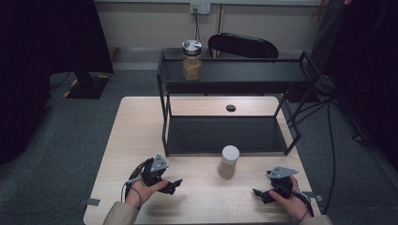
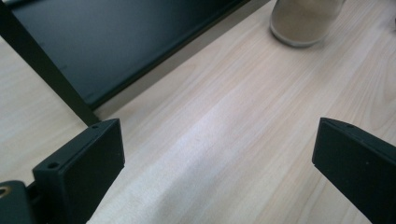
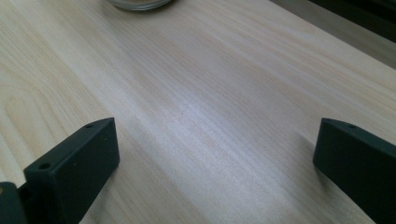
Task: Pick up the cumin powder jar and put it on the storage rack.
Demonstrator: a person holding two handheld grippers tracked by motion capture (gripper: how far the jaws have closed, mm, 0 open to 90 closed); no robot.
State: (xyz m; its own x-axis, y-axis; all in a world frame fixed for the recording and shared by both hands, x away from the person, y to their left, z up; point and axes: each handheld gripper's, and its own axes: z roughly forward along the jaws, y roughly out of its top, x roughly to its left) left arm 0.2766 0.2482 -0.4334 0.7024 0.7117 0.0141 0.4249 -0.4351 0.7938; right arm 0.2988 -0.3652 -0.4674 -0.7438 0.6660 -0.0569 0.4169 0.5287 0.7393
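A jar with a white lid (image 1: 228,161) holding tan powder stands upright on the wooden table (image 1: 141,122), just in front of the black rack's lower shelf (image 1: 225,133). Its base (image 2: 301,21) shows at the top of the left gripper view, and its bottom edge (image 3: 138,3) at the top of the right gripper view. A second jar with a silver lid (image 1: 192,60) stands on the rack's upper shelf (image 1: 244,72). My left gripper (image 1: 172,185) rests low at the jar's left, open and empty. My right gripper (image 1: 261,194) sits at the jar's right, open too, with bare wood between its jaws.
The two-tier black metal rack (image 1: 164,112) takes up the table's far half; its corner post (image 2: 46,70) stands close to my left gripper. A round cable hole (image 1: 230,108) lies behind it. A black chair (image 1: 244,46) and cables (image 1: 331,140) sit beyond the table.
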